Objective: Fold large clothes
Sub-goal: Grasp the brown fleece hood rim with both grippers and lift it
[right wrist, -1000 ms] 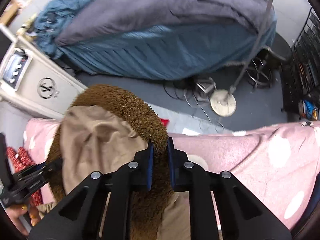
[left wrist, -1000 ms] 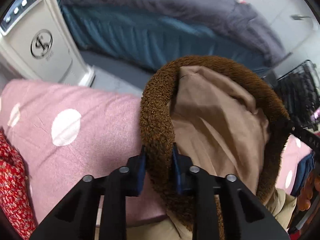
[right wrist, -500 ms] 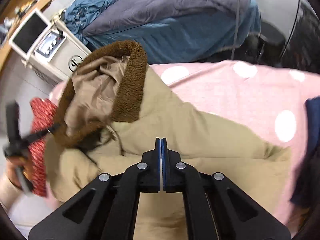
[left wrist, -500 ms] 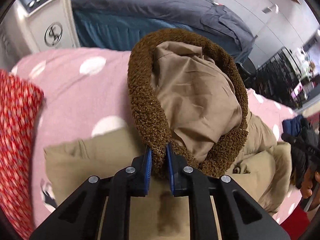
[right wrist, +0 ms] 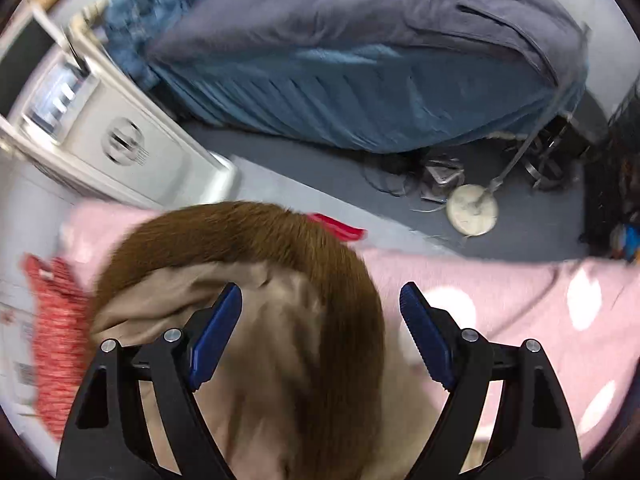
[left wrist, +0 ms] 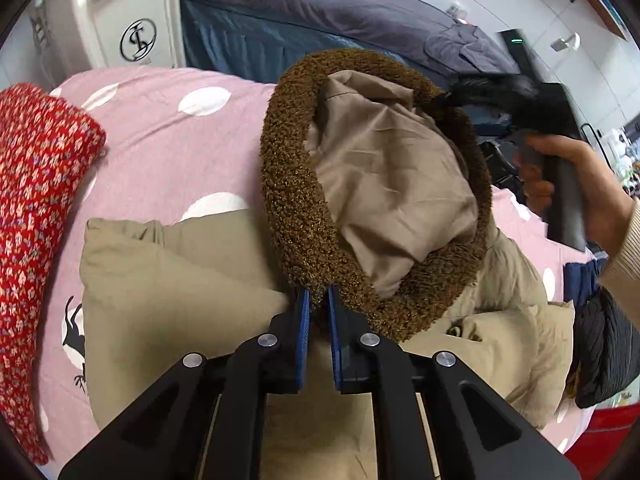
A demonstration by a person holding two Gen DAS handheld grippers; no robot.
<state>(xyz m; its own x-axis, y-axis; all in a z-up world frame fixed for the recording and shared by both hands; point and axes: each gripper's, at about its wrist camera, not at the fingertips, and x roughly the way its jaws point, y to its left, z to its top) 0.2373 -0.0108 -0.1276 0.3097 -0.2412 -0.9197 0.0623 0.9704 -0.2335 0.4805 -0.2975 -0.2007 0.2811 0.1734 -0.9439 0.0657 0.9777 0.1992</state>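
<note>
Your tan coat (left wrist: 180, 292) lies on the pink dotted bedspread (left wrist: 160, 128), filling the lower middle of the left view, its hood (left wrist: 384, 184) lifted up at frame centre with the brown fleece trim (left wrist: 296, 200) ringing it. Your left gripper (left wrist: 316, 312) sits bottom centre, blue pads pinching that trim at its lower edge. In the right view, the hood (right wrist: 256, 320) is blurred and fills the lower centre, directly between the fingers; your right gripper (right wrist: 320, 320) is spread wide, pads clear of the fabric on both sides. Red floral cloth (left wrist: 36, 200) lies at the left edge. White appliance (left wrist: 128, 16) upper left, blue-grey bedding (left wrist: 320, 12) across the top. Dark clothes (left wrist: 600, 352) lie lower right.
</note>
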